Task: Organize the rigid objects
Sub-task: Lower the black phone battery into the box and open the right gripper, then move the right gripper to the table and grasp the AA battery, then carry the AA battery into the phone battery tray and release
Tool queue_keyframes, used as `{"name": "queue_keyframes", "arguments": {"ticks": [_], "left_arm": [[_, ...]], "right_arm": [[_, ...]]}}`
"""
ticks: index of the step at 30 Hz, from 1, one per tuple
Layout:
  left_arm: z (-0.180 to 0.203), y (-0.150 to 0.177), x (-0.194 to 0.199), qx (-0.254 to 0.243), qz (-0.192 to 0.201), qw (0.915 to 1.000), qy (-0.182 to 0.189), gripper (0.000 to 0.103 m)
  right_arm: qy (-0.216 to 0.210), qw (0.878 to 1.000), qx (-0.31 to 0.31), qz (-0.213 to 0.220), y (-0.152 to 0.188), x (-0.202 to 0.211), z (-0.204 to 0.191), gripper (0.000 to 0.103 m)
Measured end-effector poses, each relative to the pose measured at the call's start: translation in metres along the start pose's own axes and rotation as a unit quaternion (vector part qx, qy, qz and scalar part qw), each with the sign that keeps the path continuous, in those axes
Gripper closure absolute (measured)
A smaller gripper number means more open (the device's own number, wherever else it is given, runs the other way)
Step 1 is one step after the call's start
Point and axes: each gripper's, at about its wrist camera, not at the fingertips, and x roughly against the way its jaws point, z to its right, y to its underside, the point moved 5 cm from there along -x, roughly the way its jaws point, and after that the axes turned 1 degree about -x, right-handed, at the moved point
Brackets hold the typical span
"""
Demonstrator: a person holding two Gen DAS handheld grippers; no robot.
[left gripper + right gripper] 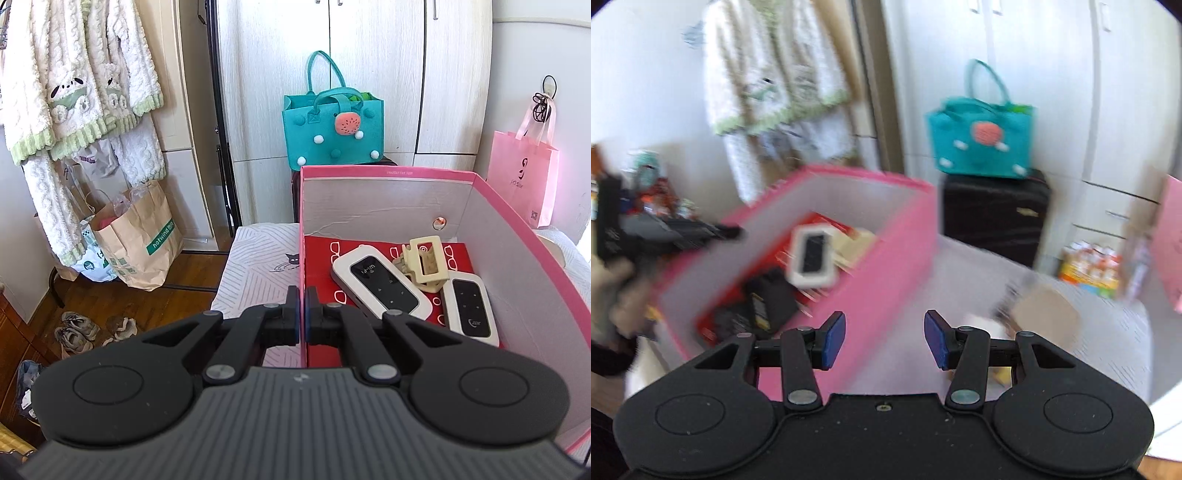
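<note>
From the left wrist, the left gripper (302, 314) is pinching the near wall of the pink box (517, 236); ahead inside are lying two white wifi devices (380, 286), (471, 312) and one beige hair clip (423, 264), with one teal bag (332, 129) standing beyond. From the right wrist, everything is blurring: the right gripper (884, 339) is hanging spread and empty, the box ahead-left, one device showing, a dark item unreadable.
</note>
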Motion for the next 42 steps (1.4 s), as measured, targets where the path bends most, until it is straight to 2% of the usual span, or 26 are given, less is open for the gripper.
{"name": "queue_keyframes", "arguments": {"ticks": [1, 4, 8, 13, 15, 16, 19, 22, 23, 25, 26, 28, 29, 31, 32, 37, 42], "left_arm": [[0.000, 0.000, 0.000, -0.001, 0.000, 1.0000, -0.001, 0.101], [-0.001, -0.001, 0.001, -0.003, 0.001, 1.0000, -0.001, 0.101], [-0.001, 0.000, 0.002, -0.005, 0.008, 1.0000, 0.001, 0.101], [0.002, -0.001, 0.002, -0.015, 0.007, 0.9998, -0.006, 0.101], [0.003, -0.001, 0.002, -0.015, 0.007, 0.9998, -0.006, 0.101], [0.002, -0.001, 0.002, -0.014, 0.007, 0.9999, -0.006, 0.101], [0.005, -0.001, 0.002, -0.017, 0.006, 0.9998, -0.007, 0.101], [0.005, -0.001, 0.001, -0.023, 0.007, 0.9996, -0.012, 0.101], [0.004, -0.001, 0.001, -0.023, 0.007, 0.9996, -0.012, 0.101], [0.004, -0.001, 0.001, -0.021, 0.007, 0.9997, -0.010, 0.101], [0.004, 0.000, 0.001, -0.019, 0.007, 0.9998, -0.009, 0.101], [0.004, 0.000, 0.001, -0.019, 0.007, 0.9997, -0.010, 0.101], [0.004, 0.001, 0.002, -0.021, 0.007, 0.9997, -0.011, 0.101], [0.004, 0.001, 0.002, -0.023, 0.007, 0.9997, -0.011, 0.101], [0.005, 0.001, 0.002, -0.025, 0.007, 0.9996, -0.012, 0.101], [0.007, 0.001, 0.001, -0.034, 0.007, 0.9992, -0.019, 0.100], [0.007, 0.001, 0.002, -0.029, 0.008, 0.9994, -0.016, 0.100]], "right_arm": [[0.006, 1.000, -0.002, -0.007, 0.007, -0.006, 0.006, 0.050], [0.011, 1.000, -0.003, -0.024, 0.025, -0.023, 0.018, 0.062], [0.023, 1.000, 0.008, -0.014, 0.041, -0.039, 0.026, 0.066], [0.049, 0.998, 0.034, -0.010, 0.044, -0.055, 0.025, 0.069], [0.040, 0.998, 0.033, -0.019, 0.046, -0.060, 0.023, 0.075], [0.037, 0.998, 0.035, -0.024, 0.048, -0.063, 0.021, 0.082], [0.030, 0.999, 0.035, -0.019, 0.048, -0.063, 0.017, 0.090], [0.035, 0.999, 0.026, -0.014, 0.050, -0.063, 0.019, 0.090], [0.043, 0.999, 0.018, -0.013, 0.049, -0.063, 0.021, 0.083], [0.050, 0.999, 0.009, -0.012, 0.048, -0.065, 0.022, 0.076], [0.051, 0.999, 0.015, -0.012, 0.047, -0.066, 0.022, 0.078], [0.049, 0.998, 0.017, -0.019, 0.046, -0.067, 0.019, 0.092], [0.062, 0.998, 0.013, -0.016, 0.044, -0.064, 0.018, 0.092], [0.105, 0.993, 0.041, 0.037, 0.036, -0.046, 0.010, 0.092], [0.113, 0.990, 0.064, 0.051, 0.030, -0.037, 0.003, 0.092], [0.068, 0.992, 0.049, 0.097, -0.001, 0.009, -0.018, 0.092], [-0.058, 0.993, 0.020, 0.099, -0.022, 0.026, -0.049, 0.092]]}}
